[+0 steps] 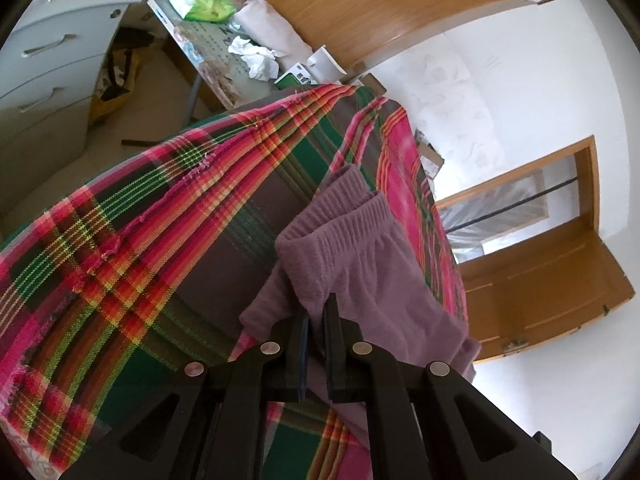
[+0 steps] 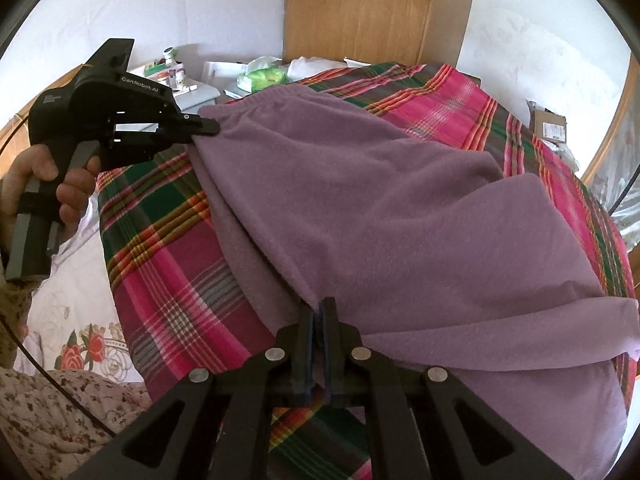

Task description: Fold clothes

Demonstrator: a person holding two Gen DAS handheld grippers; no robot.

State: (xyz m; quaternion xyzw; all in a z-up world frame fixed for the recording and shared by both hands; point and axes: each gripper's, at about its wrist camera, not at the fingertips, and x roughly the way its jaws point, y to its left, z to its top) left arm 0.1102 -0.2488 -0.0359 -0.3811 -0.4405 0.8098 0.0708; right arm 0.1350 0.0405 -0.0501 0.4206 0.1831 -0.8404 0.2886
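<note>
Two handheld grippers are both engaged on one garment. Left gripper (image 1: 317, 312): fingers drawn together, pinching an edge of the purple fleece garment (image 1: 352, 248) close to its ribbed elastic waistband (image 1: 340, 220). In the right wrist view the same tool (image 2: 208, 127) appears at the far left corner of the cloth, tips clamped on the waistband end, with a hand (image 2: 52, 188) wrapped around its grey grip.

Right gripper (image 2: 319, 312): jaws nearly closed, fleece hem caught between the blue-edged pads (image 2: 308, 344).

Garment position: laid out on a plaid bedcover (image 2: 168, 264) in pink, green and red, running from the waistband at the far side to the near gripper. The edge between the two grippers is pulled taut in a straight line. The right-hand portion lies looser, with a fold across the middle and a flap hanging toward the bed's right edge.

Surroundings: floral bedding (image 2: 80, 352) beside the plaid cover at lower left; wooden wardrobe (image 2: 360, 8) against the far wall; a green tissue pack (image 1: 204, 4) and crumpled white paper (image 1: 256, 56) on a small table (image 1: 208, 40) beyond the bed; grey drawers (image 1: 44, 80) further left; a wooden door (image 1: 552, 280) at the right of the left wrist view
</note>
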